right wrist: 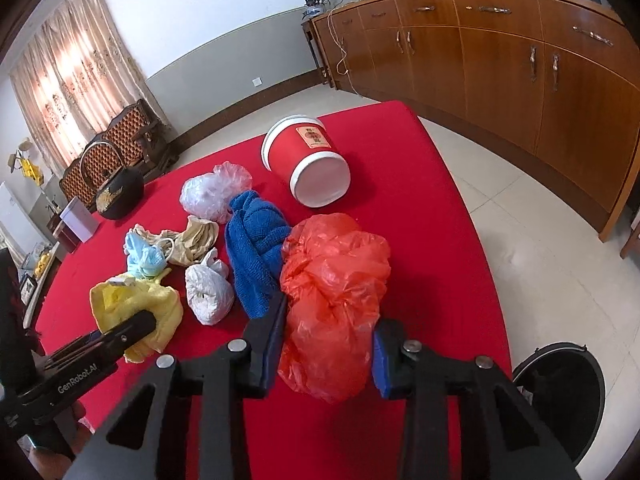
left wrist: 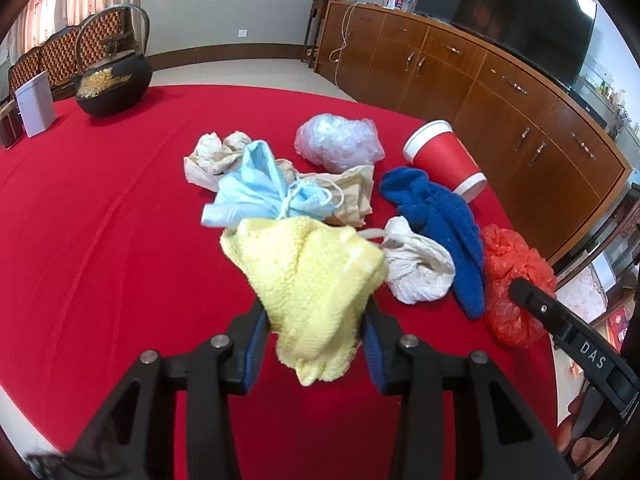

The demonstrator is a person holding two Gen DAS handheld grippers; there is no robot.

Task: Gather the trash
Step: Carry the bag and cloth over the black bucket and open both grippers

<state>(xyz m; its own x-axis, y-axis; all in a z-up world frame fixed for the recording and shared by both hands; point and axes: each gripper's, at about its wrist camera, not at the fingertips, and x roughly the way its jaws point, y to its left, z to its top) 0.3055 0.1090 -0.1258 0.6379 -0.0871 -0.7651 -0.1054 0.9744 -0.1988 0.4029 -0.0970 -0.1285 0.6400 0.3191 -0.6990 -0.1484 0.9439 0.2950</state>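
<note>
Red cloth covers the counter, and the trash lies clustered around a crumpled blue knitted cloth. The left tool is closed on a bunched yellow knitted cloth, to the left of the blue cloth. The right tool is clamped around a crumpled orange-red plastic bag that touches the blue cloth's right side. A red paper cup with white rims lies on its side beyond the blue cloth. A clear crumpled plastic bag sits at its far left, a knotted white plastic bag just left of it, and a pale blue face mask on tan crumpled paper farther left.
</note>
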